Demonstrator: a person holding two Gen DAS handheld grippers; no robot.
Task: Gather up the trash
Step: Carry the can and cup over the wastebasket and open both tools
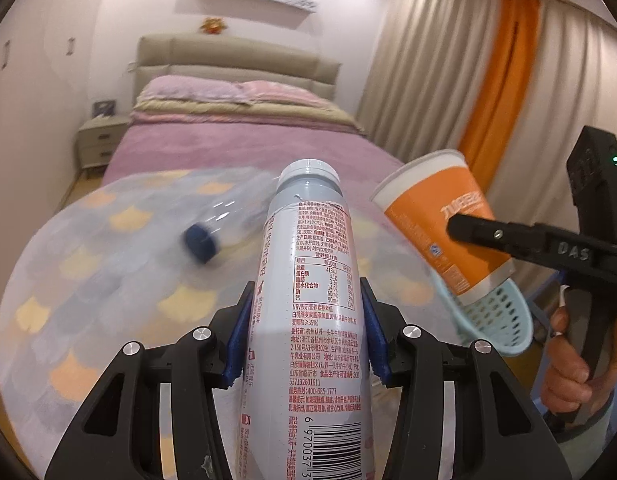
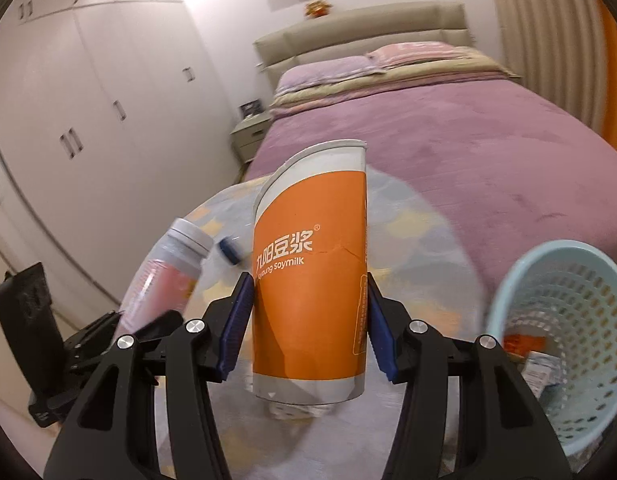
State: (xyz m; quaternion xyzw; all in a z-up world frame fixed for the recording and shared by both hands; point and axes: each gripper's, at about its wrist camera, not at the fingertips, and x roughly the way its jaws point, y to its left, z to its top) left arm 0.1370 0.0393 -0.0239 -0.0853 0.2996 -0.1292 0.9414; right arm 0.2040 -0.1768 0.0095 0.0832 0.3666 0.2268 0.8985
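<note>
**A:** Grey-white drink bottle (image 1: 308,300) is clamped in the left gripper (image 1: 308,316). Blue pads (image 1: 238,336) press both its sides, cap pointing away from the camera, red-printed label and barcode facing up.

**B:** Right side?

**A:** Right gripper (image 2: 310,320) is closed on the orange soymilk cup (image 2: 310,280). Pads sit on the cup's left and right walls, open rim away from the camera, grey base nearest it. In the left wrist view the cup hangs tilted, one black finger (image 1: 488,236) across its side, and a hand (image 1: 568,356) is on the grip below.

**B:** Both off the table?

**A:** Looks so. Both appear to be held above the round table (image 1: 88,280) with its scallop-pattern cloth, at the foot of a purple bed (image 1: 236,148).

**B:** Anything left on it?

**A:** One clear bottle with a dark blue cap (image 1: 212,232), lying on its side on the cloth, blurred. It lies left of the held bottle.

**B:** Bin?

**A:** Light blue perforated basket (image 2: 556,340), low right of the cup in the right wrist view. Some wrappers or paper (image 2: 524,346) lie inside it, too blurred to identify. In the left wrist view the cup's base overlaps the basket's rim.
</note>
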